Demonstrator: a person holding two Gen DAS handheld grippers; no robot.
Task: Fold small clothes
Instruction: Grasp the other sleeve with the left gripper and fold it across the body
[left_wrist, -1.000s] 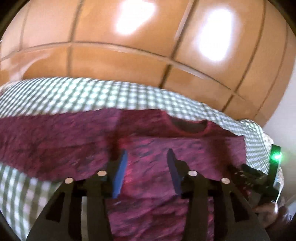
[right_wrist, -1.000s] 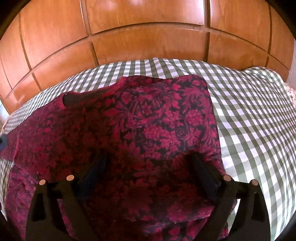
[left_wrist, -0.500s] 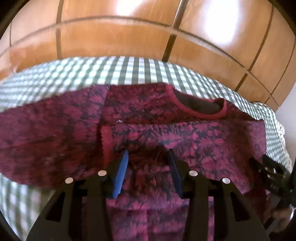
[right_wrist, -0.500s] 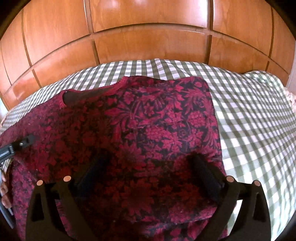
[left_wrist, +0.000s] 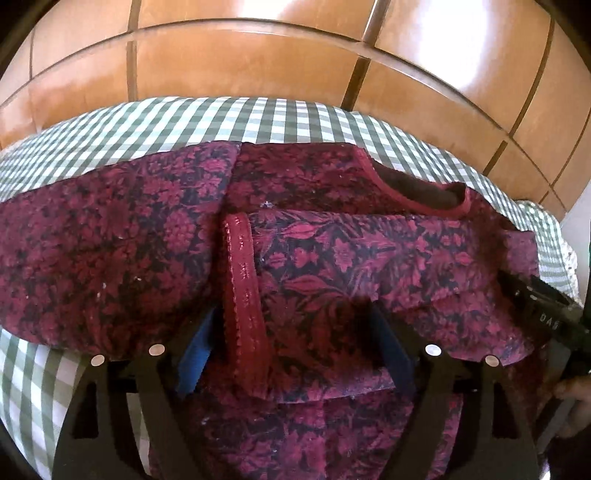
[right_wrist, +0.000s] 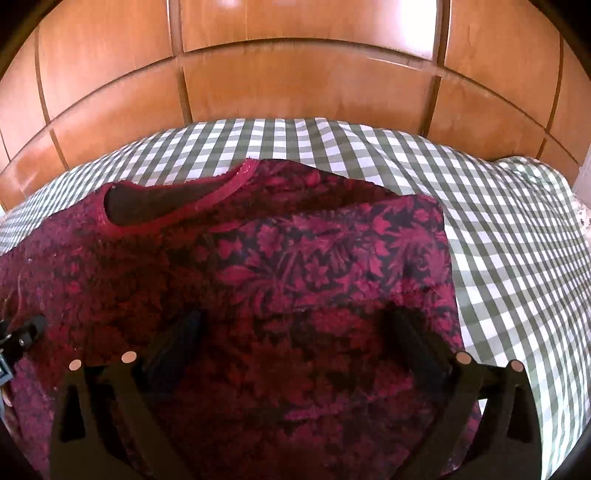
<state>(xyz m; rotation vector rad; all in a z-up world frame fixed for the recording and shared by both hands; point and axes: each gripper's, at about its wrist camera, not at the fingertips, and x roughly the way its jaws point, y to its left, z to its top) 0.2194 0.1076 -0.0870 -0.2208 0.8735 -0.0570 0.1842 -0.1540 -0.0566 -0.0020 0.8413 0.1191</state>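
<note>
Top (left_wrist: 332, 266), dark red with a floral print, spread on a checked cloth (left_wrist: 184, 122) before wooden panels (left_wrist: 240, 62). Neckline (left_wrist: 424, 192) toward the far edge, so long axis runs away from both cameras. One sleeve already folded across the chest, its cuff (left_wrist: 242, 295) ending just ahead of the left gripper (left_wrist: 291, 350); opposite sleeve lying flat and unfolded, out to the left in that view.

Left gripper: jaws just opened wide, blue pads standing either side of the cuff, no pinch on it — released, by the look of it. Right gripper (right_wrist: 295, 343): jaws spread as wide as they go, hovering low over the body of the top near its right edge (right_wrist: 447, 258), holding nothing. In the left view, seen at the far right edge (left_wrist: 543, 314), with part of a hand below it.

Probably next: the unfolded sleeve, lying leftward of the left gripper and well apart from the right. Left hand clearly nearer; a sideways reach to that sleeve's end, then a carry across the chest, at right angles to the long axis.
</note>
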